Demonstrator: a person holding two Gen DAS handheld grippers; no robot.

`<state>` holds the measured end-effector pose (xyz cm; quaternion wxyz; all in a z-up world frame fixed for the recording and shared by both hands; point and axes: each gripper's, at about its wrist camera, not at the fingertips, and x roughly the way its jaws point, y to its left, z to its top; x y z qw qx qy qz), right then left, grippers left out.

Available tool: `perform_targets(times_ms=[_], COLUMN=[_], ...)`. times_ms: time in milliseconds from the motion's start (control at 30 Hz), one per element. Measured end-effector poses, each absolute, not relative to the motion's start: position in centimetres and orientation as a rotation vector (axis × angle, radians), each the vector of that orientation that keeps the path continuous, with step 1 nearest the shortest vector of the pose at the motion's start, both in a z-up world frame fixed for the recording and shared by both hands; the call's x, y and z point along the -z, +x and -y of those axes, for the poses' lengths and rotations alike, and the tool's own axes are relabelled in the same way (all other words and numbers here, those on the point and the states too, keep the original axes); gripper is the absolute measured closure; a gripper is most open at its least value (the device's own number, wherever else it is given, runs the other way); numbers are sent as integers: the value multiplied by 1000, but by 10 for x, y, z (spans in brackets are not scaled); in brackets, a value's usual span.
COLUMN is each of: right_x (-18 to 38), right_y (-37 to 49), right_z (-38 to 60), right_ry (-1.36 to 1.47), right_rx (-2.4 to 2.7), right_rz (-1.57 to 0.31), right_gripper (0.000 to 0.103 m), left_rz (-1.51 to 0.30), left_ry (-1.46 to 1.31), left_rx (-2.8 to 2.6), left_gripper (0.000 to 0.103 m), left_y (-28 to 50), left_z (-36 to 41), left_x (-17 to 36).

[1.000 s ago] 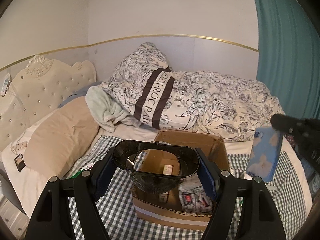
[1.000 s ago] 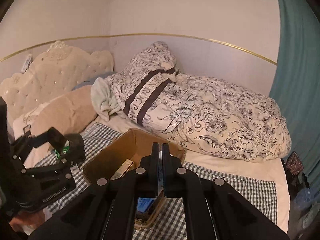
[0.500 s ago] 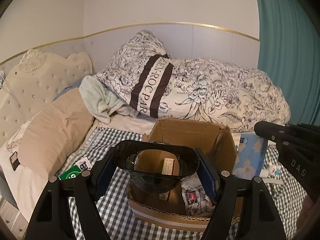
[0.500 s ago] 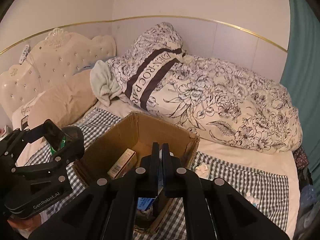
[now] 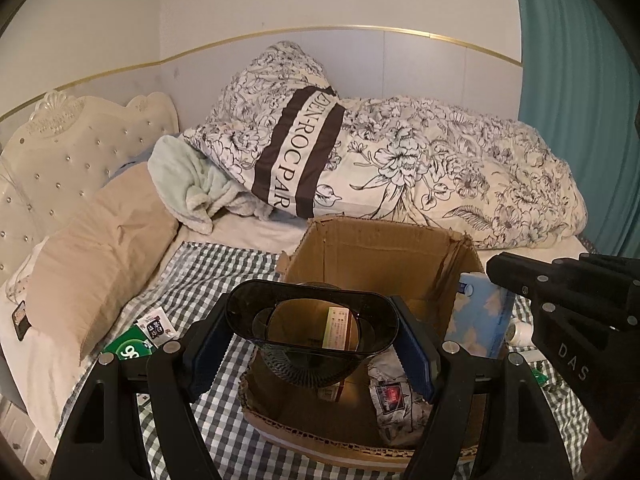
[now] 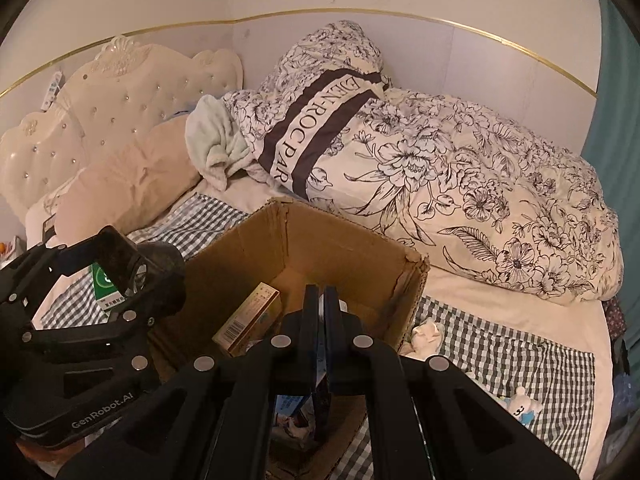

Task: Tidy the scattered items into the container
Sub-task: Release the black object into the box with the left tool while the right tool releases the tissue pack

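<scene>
Right now the bed (image 5: 248, 264) carries everything: a floral duvet (image 5: 440, 184) heaped along its far edge, a tan pillow (image 5: 92, 248) by the headboard, and a checked cloth (image 6: 512, 356) spread over the near half. On that cloth stands the box (image 5: 372, 252), open at the top, with a carton (image 6: 248, 320) and some wrappers already lying in its bottom.

Both claws hang over the box. The left gripper (image 5: 312, 344) is spread wide around a dark, see-through cup (image 5: 312, 320), its blue pads pressing the cup's two ends, the cup's mouth facing forward and its long axis running side to side between the fingers. It sits above the box's near wall, so the drop point lies just ahead and below.

The right gripper (image 6: 320, 320) is pinched nearly closed on a thin blue tissue pack (image 5: 478, 316), which hangs edge-down just inside the box's right wall. Of the two, it looks the nearer to letting go: the pack is already below the rim.

Smaller things wait outside: a green packet (image 5: 130, 346) and a sachet (image 5: 154, 326) left of the box, a crumpled tissue (image 6: 426, 334) and a small toy (image 6: 518, 402) to its right.
</scene>
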<state>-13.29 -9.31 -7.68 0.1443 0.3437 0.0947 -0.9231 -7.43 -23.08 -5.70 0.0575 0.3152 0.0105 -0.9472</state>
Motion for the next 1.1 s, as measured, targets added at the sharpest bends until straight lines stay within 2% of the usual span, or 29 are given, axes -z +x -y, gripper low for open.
perform_targets(times_ms=[167,300,533,733,800,867,1100], right_x=[88,93,93,91,91,91,84], right_y=[-141,-144,-145,-146,-146,-145,-141], right_z=[89,86,81,76,74,72,61], right_ry=[1019,1028,1008,996,995,993,969], right_rx=[2654,2657,2682,2704,2708,2714,2749], right_rz=[-254,-242,-221,-209,-202,-196,-166], right_gripper=[101,81,62,56,54,53,51], left_rz=[-26,-25,-17,-24,-22,-20,-25], left_ry=[972,986,1024,1069,1068,1056,1041], left_rx=[2869,2870,2873,2866,2856,2858,2868], left_gripper=[26,26,26,24,12,9,6], left_y=[-80,-86,-94,-100,-101,-100,-96], left_z=[229,227,222,220,220,220,218], left_x=[63,67,75,82,82,81,75])
